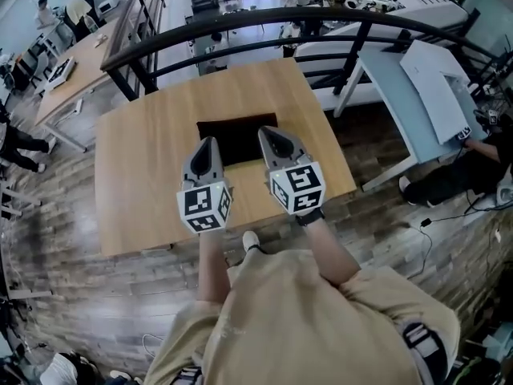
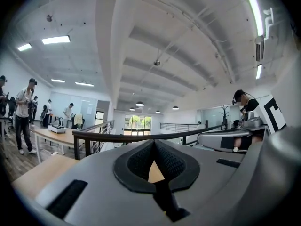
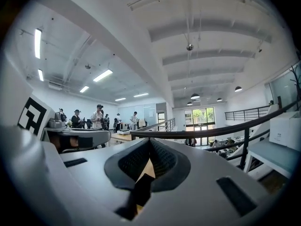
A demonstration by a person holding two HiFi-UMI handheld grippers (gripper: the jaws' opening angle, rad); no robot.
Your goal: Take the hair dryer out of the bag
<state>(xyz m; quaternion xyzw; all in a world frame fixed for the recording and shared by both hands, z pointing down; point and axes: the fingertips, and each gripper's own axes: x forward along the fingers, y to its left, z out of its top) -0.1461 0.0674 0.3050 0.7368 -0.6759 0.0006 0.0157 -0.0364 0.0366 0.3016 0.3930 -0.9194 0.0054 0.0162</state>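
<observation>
A dark, flat bag (image 1: pixel 238 137) lies on the wooden table (image 1: pixel 144 159), near its middle. No hair dryer shows in any view. My left gripper (image 1: pixel 210 142) hovers level at the bag's left front corner, jaws shut and empty. The right gripper (image 1: pixel 265 131) is held beside it at the bag's right front corner, also shut with nothing in it. In the left gripper view the left gripper (image 2: pixel 153 143) shows its pads meeting, with only table wood below them. In the right gripper view the right gripper (image 3: pixel 149 141) looks the same. From both gripper views the bag is hidden.
A black curved railing (image 1: pixel 264 21) runs just beyond the table's far edge. A white desk (image 1: pixel 401 87) stands to the right and a long wooden table (image 1: pixel 72 74) to the left. Several people (image 3: pixel 98 119) stand far off in the room.
</observation>
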